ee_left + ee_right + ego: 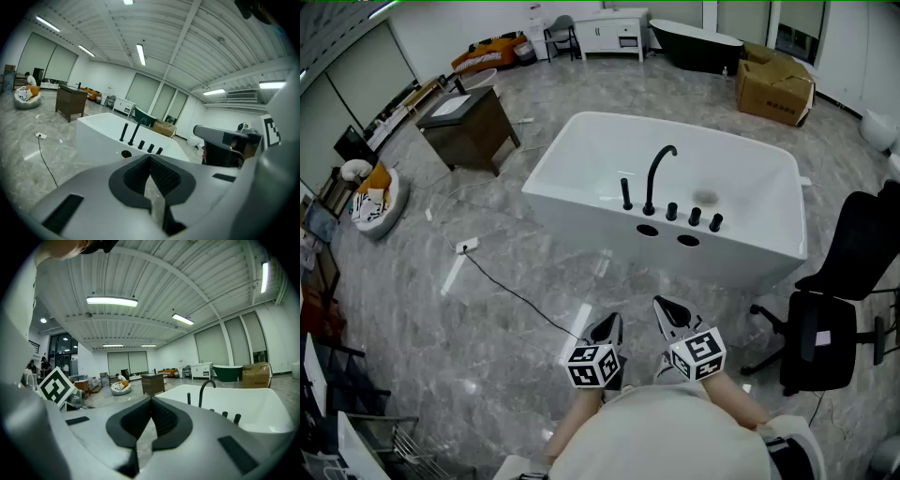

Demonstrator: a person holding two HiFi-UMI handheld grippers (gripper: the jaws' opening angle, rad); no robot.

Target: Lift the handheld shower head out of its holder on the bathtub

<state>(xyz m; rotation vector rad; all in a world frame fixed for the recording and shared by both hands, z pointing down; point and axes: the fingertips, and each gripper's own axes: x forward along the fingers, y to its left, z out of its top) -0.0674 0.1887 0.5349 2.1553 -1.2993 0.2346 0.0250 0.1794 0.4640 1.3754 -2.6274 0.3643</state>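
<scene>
My left gripper (607, 330) and right gripper (673, 315) sit at the bottom centre of the head view. Both have their jaws pressed together on nothing, well apart from the white freestanding bathtub (581, 214) in the middle of the frame. The slim black handheld shower head (625, 194) stands upright on the tub's near rim, just left of the curved black spout (659, 172). I judge it a rigid, smooth, fairly light wand, probably slippery. I would clamp across its upper shaft and draw it straight up.
</scene>
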